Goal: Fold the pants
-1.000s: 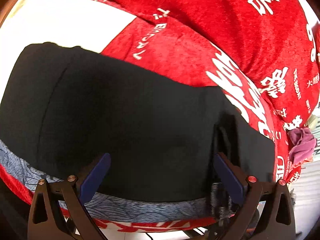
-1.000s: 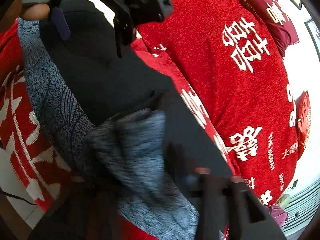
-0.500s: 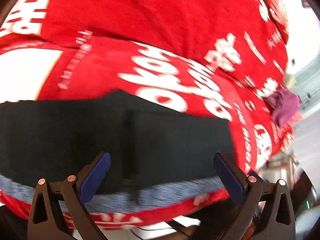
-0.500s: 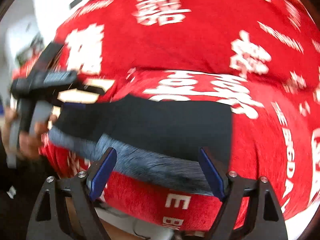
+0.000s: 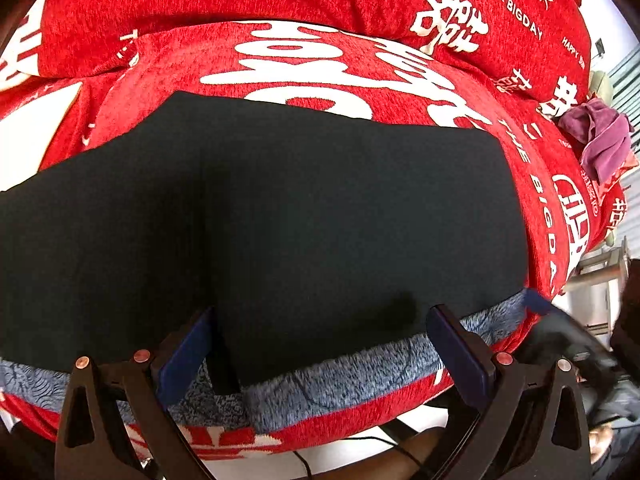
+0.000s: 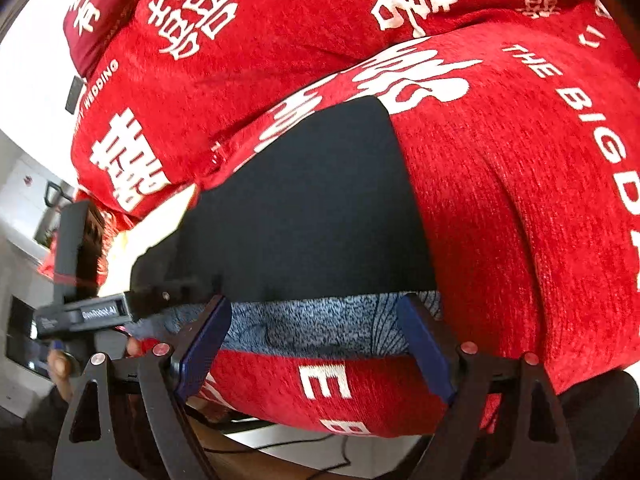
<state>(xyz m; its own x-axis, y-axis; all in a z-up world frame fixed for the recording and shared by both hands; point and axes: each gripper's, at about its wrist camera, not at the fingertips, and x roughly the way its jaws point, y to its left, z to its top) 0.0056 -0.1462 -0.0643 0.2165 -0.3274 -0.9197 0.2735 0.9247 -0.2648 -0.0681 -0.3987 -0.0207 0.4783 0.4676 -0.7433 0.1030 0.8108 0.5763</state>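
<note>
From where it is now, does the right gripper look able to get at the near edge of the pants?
Probably yes: the right gripper hangs open and empty just short of the pants, nothing lying between.

Black pants [image 5: 304,216] spread flat on a red bedspread [image 5: 280,8] with white lettering, grey lining showing along the near edge. Left claw [image 5: 320,354] above that edge, jaws wide apart, nothing gripped between them. A purple cloth [image 5: 600,140] crumpled at the right, well apart from the pants. Right claw [image 5: 568,344] blurred at the lower right.
</note>
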